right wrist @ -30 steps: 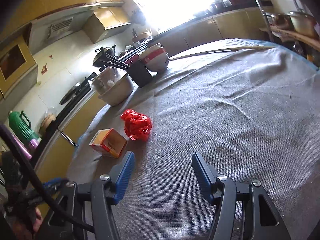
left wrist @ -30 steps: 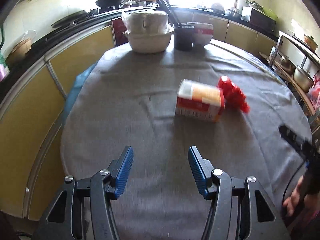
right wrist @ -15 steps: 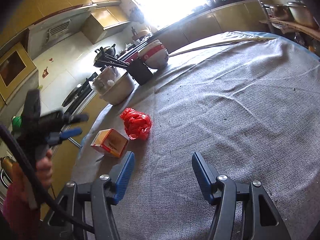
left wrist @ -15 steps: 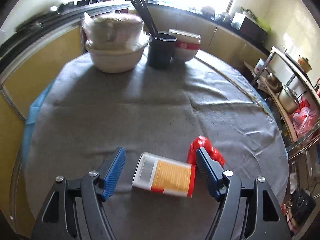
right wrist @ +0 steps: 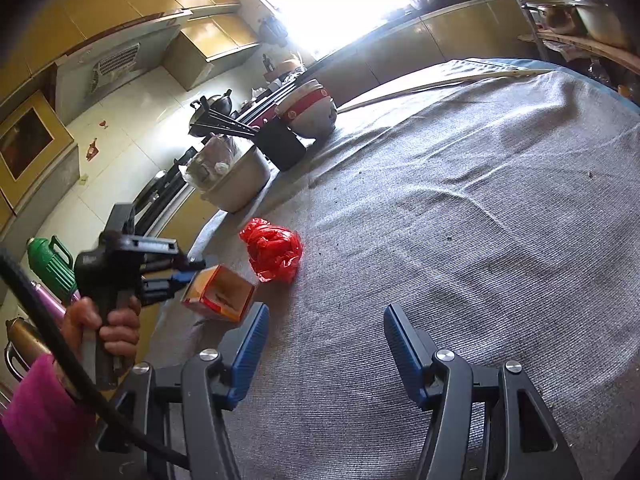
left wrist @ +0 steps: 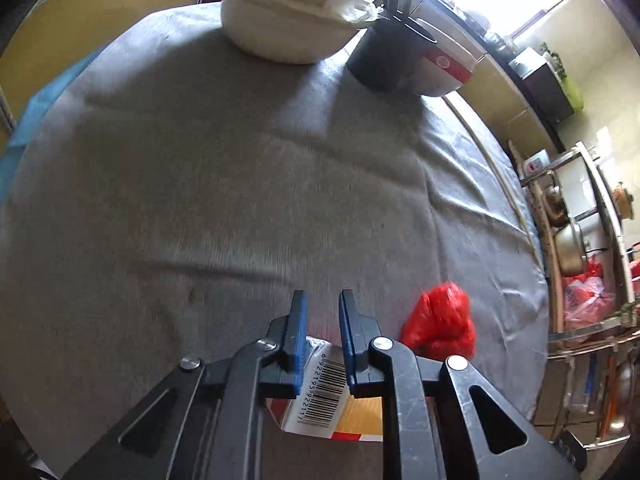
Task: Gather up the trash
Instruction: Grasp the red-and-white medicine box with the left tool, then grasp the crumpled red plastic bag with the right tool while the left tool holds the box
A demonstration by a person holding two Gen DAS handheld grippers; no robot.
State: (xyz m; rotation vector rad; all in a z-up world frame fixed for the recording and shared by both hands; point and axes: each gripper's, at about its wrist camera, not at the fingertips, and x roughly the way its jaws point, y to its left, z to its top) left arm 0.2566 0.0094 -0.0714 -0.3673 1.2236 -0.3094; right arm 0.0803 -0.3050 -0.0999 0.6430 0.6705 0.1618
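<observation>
Left tongs are nearly pressed together, pinching the end of the small orange-and-white carton, barcode face up between the blue pads; jaws have just been closing, carton between them. Judged reason for the grip: the narrow end is the only span that fits, and it lets the box be lifted straight off the cloth. In the right wrist view the carton sits near the table's left edge, open end toward the camera, with the left tongs at its far side, held by a hand in a pink sleeve. Right tongs are spread, holding nothing, hovering low over bare grey cloth of the table, probably waiting for the next piece. Crumpled red plastic bag lies just beside the carton, toward the table's middle, not touched. Bowls and a black utensil holder crowd the far edge, likely not trash. Versus a second ago: left tongs were wide and well short of the carton; now they are over it and shut on it. Right tongs unchanged.
</observation>
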